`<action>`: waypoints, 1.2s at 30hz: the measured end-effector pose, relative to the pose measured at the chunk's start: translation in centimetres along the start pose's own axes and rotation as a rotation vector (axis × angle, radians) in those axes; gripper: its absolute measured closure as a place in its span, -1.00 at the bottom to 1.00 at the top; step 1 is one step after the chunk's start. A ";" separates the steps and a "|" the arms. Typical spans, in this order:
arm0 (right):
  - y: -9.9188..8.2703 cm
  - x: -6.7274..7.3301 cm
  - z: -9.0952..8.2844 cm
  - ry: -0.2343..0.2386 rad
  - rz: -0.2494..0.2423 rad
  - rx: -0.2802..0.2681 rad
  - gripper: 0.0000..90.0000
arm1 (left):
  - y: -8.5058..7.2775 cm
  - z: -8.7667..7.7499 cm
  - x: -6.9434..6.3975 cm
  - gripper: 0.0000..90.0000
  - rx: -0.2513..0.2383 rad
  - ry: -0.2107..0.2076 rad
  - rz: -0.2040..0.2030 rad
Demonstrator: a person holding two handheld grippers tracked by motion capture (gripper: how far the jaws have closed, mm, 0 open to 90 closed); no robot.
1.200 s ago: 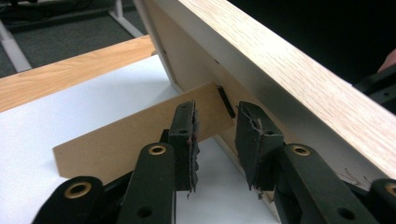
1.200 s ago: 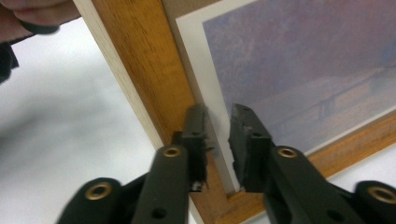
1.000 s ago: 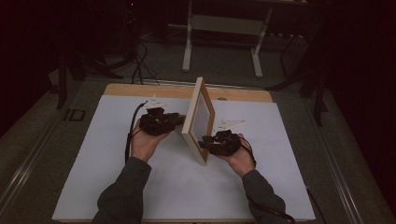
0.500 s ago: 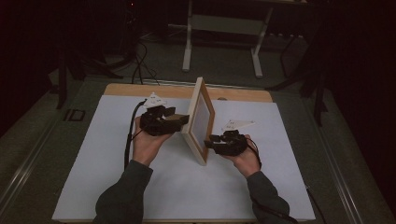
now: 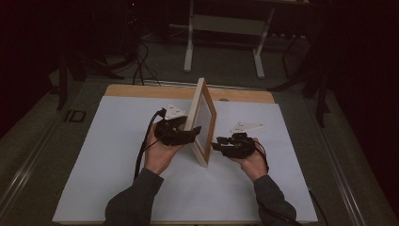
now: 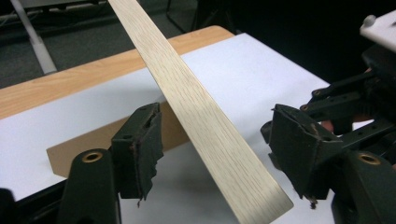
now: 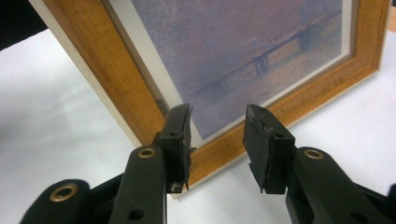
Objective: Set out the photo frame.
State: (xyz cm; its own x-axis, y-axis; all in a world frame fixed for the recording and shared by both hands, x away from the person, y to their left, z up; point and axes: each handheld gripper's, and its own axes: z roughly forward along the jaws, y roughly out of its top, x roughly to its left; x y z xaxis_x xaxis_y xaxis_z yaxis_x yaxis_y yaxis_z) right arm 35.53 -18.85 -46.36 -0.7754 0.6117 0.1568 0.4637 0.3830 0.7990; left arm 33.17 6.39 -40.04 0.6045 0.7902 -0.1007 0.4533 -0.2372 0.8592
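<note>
Compared with half a second ago in the high view, the right gripper [image 5: 220, 145] sits slightly nearer the lower corner of the picture frame [image 5: 203, 123], and the left gripper [image 5: 187, 136] holds about the same place against the frame's back; the frame's lean looks unchanged. Count: one picture frame, two grippers, two hands, one white sheet, one table. The frame stands on edge near the middle of the white sheet [image 5: 94, 160], which covers most of the wooden table [image 5: 141, 90], a strip of bare wood showing at the far side. In the left gripper view the jaws are spread wide on either side of the frame's pale wood edge [image 6: 196, 116], neither pad touching it; a brown backing stand [image 6: 98, 140] lies behind the left jaw. In the right gripper view the jaws are parted, released, in front of the frame's bottom rail [image 7: 280, 100], aimed at the print of a hazy bridge [image 7: 243, 51]; whether the left pad touches the glass cannot be told. The left hand [image 5: 160, 155] and right hand [image 5: 251, 162] grip the tools from below.
</note>
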 end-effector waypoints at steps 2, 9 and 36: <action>-0.1 -0.1 -0.1 -0.002 0.001 0.001 0.35 | -0.1 0.2 -0.3 -0.15 0.006 0.015 0.000; -0.5 -0.3 -0.2 -0.005 0.016 -0.003 0.35 | -0.4 0.3 -0.3 0.07 0.026 0.021 -0.023; -1.2 -0.2 0.4 -0.001 0.016 0.021 0.32 | -0.6 -0.4 1.2 0.55 0.028 0.119 -0.075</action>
State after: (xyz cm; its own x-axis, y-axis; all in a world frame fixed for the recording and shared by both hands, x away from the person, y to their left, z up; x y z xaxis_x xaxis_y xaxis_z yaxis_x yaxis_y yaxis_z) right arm 35.36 -19.16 -47.55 -0.7673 0.6187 0.1686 0.4850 0.3878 0.7838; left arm 33.37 7.68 -40.49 0.4873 0.8672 -0.1026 0.5132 -0.1894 0.8371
